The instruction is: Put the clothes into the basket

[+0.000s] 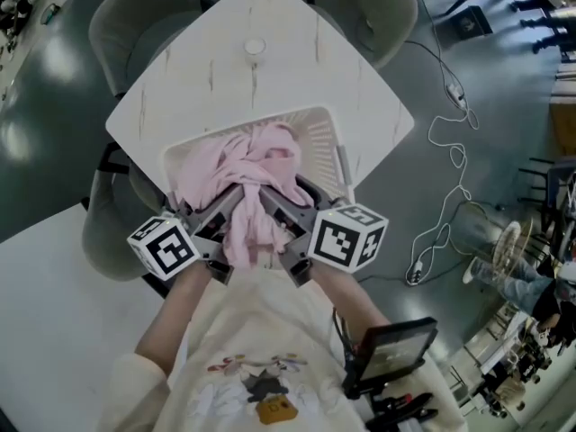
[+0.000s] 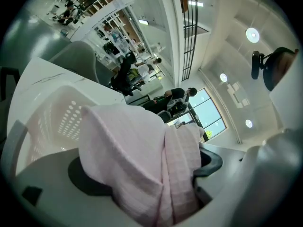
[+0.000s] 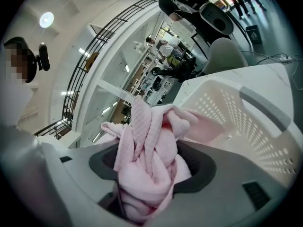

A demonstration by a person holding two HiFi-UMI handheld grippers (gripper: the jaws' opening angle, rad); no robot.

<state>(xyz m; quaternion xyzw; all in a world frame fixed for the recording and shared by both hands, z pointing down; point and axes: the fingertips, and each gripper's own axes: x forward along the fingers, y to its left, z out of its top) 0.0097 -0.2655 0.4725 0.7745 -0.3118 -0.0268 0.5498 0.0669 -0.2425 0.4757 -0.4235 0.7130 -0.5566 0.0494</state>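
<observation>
Item: pink garment (image 1: 261, 165), bunched over the near rim of the white laundry basket (image 1: 317, 122). Left gripper (image 1: 225, 210): clamped on a fold. Right gripper (image 1: 275, 209): clamped on a twisted wad. Handling: probably carry both forward, lower, then release together so no tail hangs outside

My right gripper (image 3: 147, 186) is clamped on a bunched, twisted pink cloth (image 3: 151, 150). It bulges up between my two grey jaws and covers the gap between them. One fold trails off to the right, in front of the perforated wall of the white basket (image 3: 251, 126) just beyond my jaws. Behind the basket lies a white table (image 3: 277, 74), with a grey chair (image 3: 222, 56) past it.
</observation>
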